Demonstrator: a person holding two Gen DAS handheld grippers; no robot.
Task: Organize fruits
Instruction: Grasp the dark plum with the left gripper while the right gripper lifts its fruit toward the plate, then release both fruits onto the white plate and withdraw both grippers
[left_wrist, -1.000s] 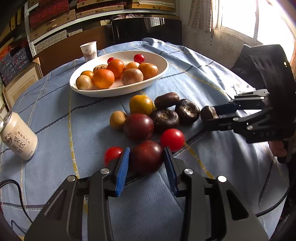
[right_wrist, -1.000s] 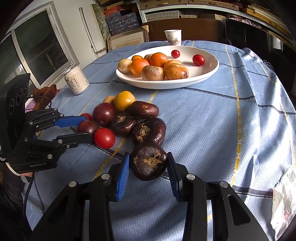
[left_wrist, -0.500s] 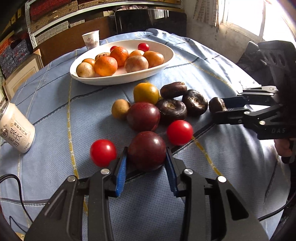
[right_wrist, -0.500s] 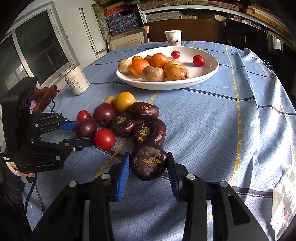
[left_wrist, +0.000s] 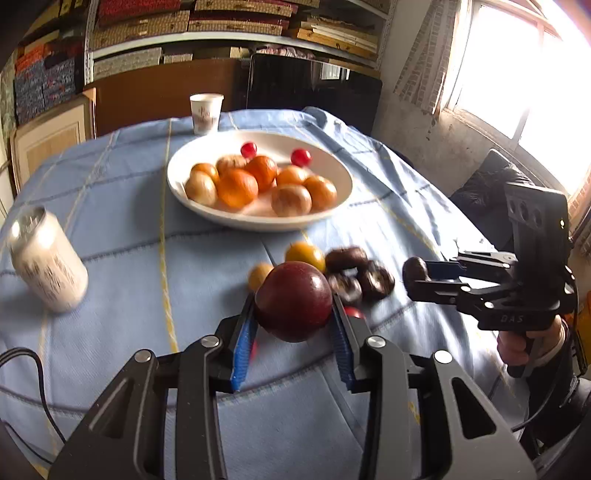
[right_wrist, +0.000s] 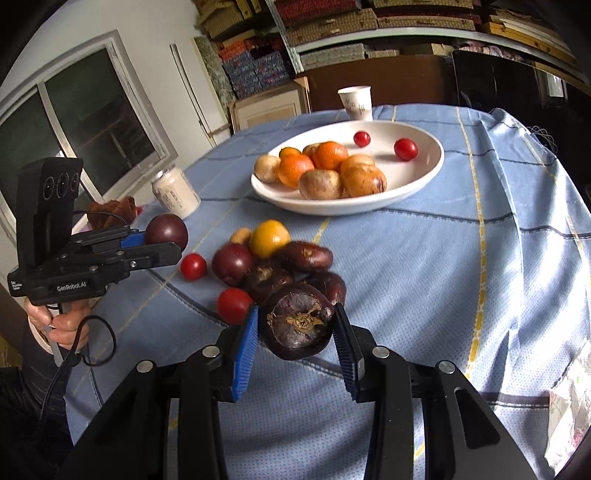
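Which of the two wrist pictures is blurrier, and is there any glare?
Left wrist view: motion blur smears the can and the bowl, and the window is blown out white. Right wrist view: mostly sharp, no glare, only fisheye bending at the edges.

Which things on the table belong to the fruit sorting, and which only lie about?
For the job: plum, water chestnut, loose fruit pile, white bowl.
Lying about: can, paper cup, cable.
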